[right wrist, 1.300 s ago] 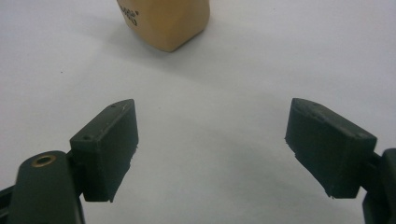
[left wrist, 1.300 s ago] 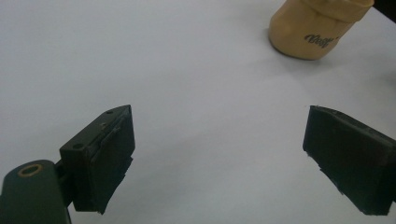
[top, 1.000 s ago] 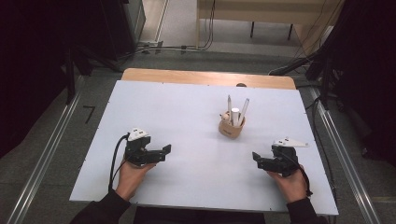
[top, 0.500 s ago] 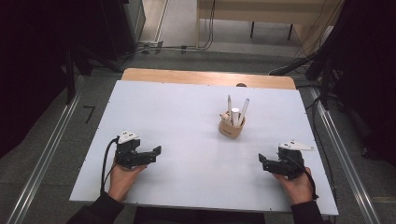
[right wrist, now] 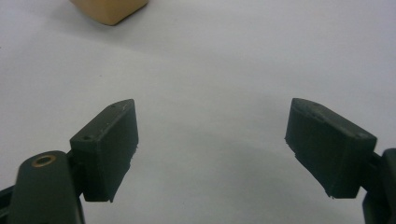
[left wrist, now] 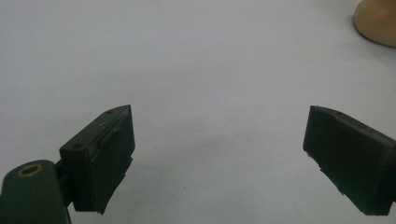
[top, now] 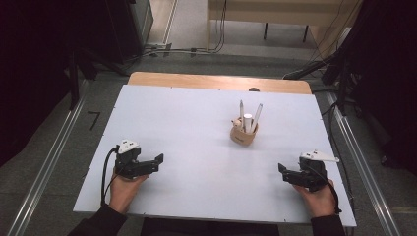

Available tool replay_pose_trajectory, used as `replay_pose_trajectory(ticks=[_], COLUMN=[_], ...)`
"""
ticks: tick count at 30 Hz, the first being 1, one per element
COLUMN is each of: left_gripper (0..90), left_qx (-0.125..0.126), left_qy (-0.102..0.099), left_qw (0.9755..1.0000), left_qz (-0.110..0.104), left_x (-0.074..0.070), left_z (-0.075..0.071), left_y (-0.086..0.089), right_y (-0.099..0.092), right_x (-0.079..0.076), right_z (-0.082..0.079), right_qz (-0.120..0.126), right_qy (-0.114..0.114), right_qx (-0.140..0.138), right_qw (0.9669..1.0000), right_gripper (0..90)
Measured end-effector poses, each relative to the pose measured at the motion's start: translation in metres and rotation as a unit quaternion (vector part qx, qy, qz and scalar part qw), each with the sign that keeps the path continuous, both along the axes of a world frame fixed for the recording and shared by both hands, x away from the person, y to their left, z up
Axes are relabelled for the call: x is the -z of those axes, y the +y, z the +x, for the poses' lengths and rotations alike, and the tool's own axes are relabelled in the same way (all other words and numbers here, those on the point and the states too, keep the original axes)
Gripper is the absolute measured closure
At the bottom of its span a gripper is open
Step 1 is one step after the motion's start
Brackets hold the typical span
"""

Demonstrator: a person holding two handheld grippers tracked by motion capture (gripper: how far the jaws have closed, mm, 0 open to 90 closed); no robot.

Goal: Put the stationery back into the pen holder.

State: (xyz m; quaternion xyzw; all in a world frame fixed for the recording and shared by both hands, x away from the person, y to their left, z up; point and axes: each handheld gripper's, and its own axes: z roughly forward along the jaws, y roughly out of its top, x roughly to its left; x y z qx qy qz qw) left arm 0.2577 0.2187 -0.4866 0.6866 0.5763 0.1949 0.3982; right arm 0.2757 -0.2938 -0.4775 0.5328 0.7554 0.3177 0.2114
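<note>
left claw point(top: 158, 159) and right claw point(top: 282, 170): both spread wide, empty, near edge of worktop point(top: 196, 128) | wooden pen holder point(top: 243, 134) with pens point(top: 249, 116) stands far right of centre, untouched | we judge nothing begun; reach and grasp remain

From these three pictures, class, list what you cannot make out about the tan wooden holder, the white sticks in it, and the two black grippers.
1. Tan wooden holder: its top is cut off by the upper edge in the left gripper view and the right gripper view.
2. White sticks: too small in the high view to tell pens from brushes.
3. Small figure on the holder's rim: blurred, shape unclear.
4. Left gripper and right gripper: undersides hidden by the hands.
</note>
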Motion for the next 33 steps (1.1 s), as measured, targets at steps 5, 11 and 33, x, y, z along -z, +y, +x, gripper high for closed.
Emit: replay_pose_trajectory(ticks=[5,11,33], left_gripper=[9.0,9.0,9.1], left_qx=[-0.006,-0.016,-0.036], left_qy=[0.001,-0.001,-0.005], left_qw=[1.0000,0.9998,0.9993], left_qz=[-0.005,-0.010,-0.004], left_x=[0.001,0.001,0.003], left_z=[-0.001,-0.003,-0.001], left_y=[0.006,0.012,0.023], right_y=[-0.006,-0.012,-0.031], right_x=[0.001,0.001,0.002], right_z=[-0.001,-0.003,-0.003], right_qz=[0.002,0.003,0.002], right_qy=[0.001,0.000,-0.001], right_qx=[0.008,0.017,0.043], right_qw=[1.0000,0.9999,0.9991], right_gripper=[15.8,15.8,15.8])
